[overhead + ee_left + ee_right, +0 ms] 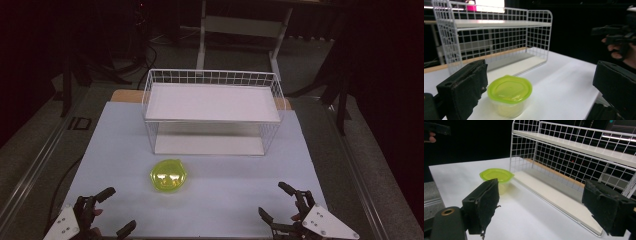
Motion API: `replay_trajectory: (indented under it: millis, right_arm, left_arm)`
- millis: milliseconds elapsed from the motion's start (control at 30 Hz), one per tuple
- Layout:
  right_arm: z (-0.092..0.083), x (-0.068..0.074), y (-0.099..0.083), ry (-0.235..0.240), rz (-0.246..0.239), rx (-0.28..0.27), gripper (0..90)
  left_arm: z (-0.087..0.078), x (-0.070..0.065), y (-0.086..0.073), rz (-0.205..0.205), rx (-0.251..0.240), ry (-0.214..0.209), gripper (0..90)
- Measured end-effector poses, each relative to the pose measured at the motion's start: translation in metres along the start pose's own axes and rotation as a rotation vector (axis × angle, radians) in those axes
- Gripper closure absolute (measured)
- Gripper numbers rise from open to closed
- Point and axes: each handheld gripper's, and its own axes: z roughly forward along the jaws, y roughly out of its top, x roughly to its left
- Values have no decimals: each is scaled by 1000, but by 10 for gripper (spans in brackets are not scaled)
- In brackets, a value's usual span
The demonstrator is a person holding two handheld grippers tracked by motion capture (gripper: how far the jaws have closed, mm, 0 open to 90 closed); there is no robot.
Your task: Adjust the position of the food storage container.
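Green-lidded container (168,176) before wire rack (212,107)

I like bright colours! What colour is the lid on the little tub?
Lime green lid, clearest in the left gripper view.

White worktop with a wire rack and a lidded tub

The worktop (100,150) is a pale, flat sheet; a strip of wood shows along its far edge behind the wire rack (212,112). The rack stands on the far half, with a white bottom board resting on the worktop and a white upper shelf (212,102) inside mesh walls. A green-lidded tub (168,176) sits upright on the worktop just in front of the rack, towards its left end, apart from it.
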Motion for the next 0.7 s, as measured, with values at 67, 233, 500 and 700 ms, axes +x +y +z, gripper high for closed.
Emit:
replay_trajectory:
  millis: [67,233,500,700]
  right_arm:
    - [0,0,1,5,6,1,141]
    - [0,1,11,19,29,-5,141]
    - [2,3,31,17,8,-22,137]
    - [0,1,47,14,9,-60,138]
  left_arm:
    - [-1,0,0,-4,-8,-13,2]
    - [-1,-1,5,-8,-25,-41,3]
    - [4,2,16,-4,-45,-41,68]
    - [13,17,18,-26,-5,-44,421]
